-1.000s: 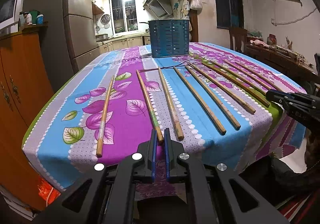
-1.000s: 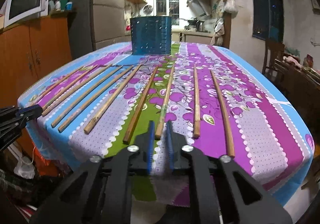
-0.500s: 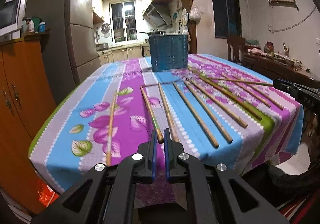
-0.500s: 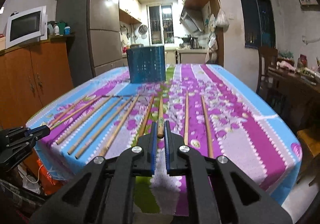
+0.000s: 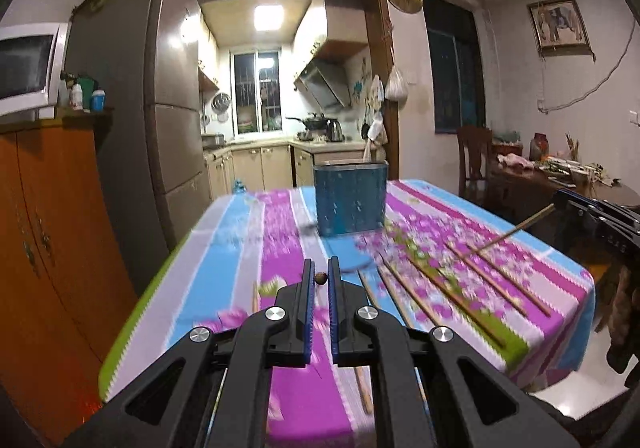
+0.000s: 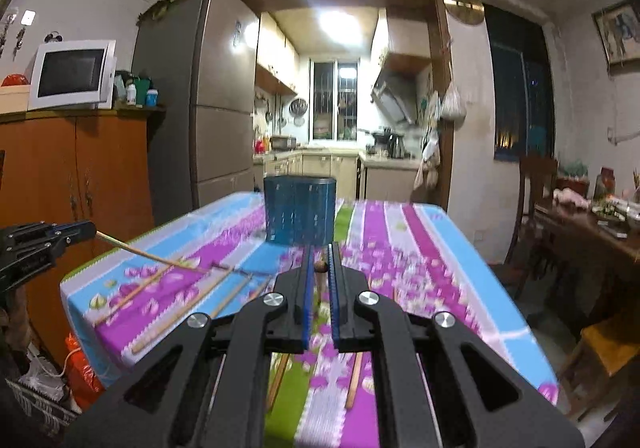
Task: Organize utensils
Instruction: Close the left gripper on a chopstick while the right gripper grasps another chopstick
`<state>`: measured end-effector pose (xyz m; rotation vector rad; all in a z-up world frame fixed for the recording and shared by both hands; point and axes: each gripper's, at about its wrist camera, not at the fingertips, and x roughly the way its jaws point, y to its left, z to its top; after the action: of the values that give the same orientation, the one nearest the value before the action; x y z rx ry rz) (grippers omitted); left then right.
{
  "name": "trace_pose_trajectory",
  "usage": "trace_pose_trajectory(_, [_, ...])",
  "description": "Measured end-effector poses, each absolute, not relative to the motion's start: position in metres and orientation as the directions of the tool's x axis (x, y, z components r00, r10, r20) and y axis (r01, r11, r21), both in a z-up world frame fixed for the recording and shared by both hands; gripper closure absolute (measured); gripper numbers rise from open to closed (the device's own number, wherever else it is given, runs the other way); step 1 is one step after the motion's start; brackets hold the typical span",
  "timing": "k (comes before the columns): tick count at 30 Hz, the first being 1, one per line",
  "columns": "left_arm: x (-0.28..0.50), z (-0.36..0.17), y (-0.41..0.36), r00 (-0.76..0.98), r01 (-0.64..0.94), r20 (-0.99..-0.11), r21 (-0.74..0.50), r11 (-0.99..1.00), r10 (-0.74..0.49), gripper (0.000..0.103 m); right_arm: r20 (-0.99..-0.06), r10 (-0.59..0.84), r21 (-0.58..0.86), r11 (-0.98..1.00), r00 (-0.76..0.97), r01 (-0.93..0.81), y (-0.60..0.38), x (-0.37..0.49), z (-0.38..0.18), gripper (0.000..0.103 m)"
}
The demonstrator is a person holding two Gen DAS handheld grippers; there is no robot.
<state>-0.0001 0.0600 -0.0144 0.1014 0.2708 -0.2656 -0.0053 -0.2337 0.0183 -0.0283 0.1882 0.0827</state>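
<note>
My left gripper [image 5: 320, 276] is shut on the butt end of a wooden chopstick [image 5: 320, 278], seen end-on; from the right wrist view that gripper [image 6: 86, 228] holds the chopstick [image 6: 152, 256] with its tip slanting down to the table. My right gripper [image 6: 319, 266] is shut on another chopstick [image 6: 319, 268], which the left wrist view shows as a stick [image 5: 508, 235] held by the gripper [image 5: 560, 199]. Several chopsticks [image 5: 452, 298] lie on the floral tablecloth [image 5: 280, 240]. A blue perforated utensil holder [image 5: 350, 197] stands at the far end [image 6: 299, 209].
A wooden cabinet [image 5: 44, 232] with a microwave [image 6: 72, 73] and a fridge [image 5: 132, 127] stand left of the table. A chair [image 6: 536, 207] and a cluttered side table [image 6: 592, 224] are to the right. The kitchen lies behind.
Both grippers have closed on a chopstick each and lifted its near end off the table. The views have risen and tilted up.
</note>
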Motion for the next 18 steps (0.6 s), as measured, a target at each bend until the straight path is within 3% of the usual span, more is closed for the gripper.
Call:
trace_pose_trajectory(9, [0.035, 0.031, 0.072, 0.919, 0.297, -0.274, 0.003, 0.955, -0.285, 0.095, -0.15, 0.099, -0.061, 0.992, 0.984, -0.109, -0.235, 0.014, 0.052, 0.098])
trace_pose_trajectory(18, [0.063, 0.057, 0.067, 0.909, 0.324, -0.274, -0.007, 0.946, -0.313, 0.095, -0.178, 0.15, -0.026, 0.987, 0.972, -0.157, -0.245, 0.044, 0.073, 0.098])
